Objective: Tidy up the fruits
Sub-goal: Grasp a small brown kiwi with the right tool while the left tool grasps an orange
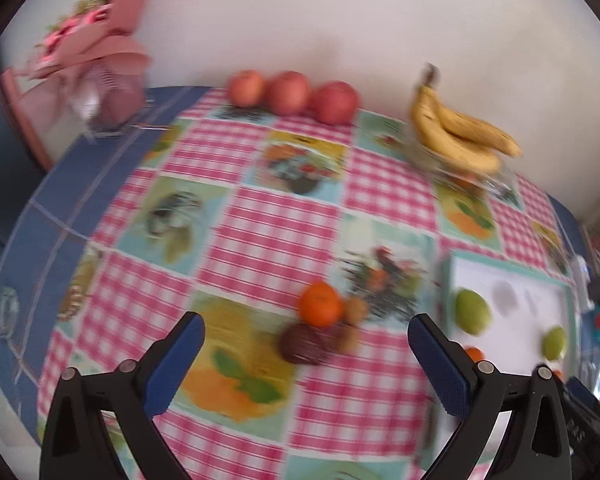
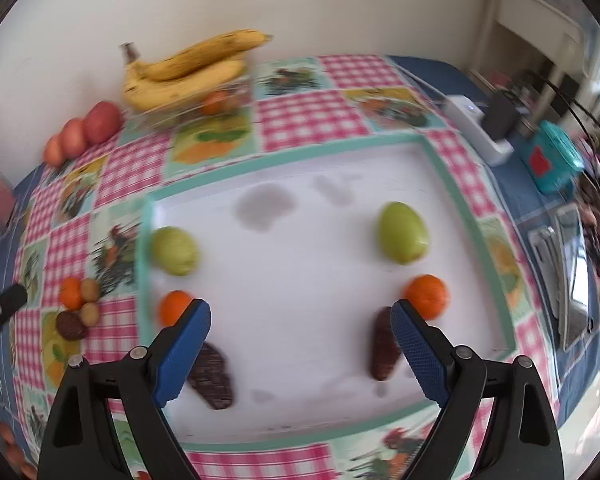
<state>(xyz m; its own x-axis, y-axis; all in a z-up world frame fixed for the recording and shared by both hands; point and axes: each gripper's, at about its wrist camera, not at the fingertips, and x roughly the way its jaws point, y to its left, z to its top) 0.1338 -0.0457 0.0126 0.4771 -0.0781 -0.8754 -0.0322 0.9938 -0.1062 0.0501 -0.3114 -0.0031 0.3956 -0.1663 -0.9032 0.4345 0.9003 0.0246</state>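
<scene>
My left gripper (image 1: 306,338) is spread wide and holds nothing; just ahead between its fingers sit an orange (image 1: 319,304), a dark fruit (image 1: 302,346) and what look like two small brown ones, blurred. My right gripper (image 2: 300,322), also wide and empty, hangs over the white tray (image 2: 300,148), green fruits (image 2: 402,232) ahead.

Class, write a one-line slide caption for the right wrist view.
Open right claw above a white tray holding two green fruits, two oranges and two dark fruits; bananas behind.
</scene>
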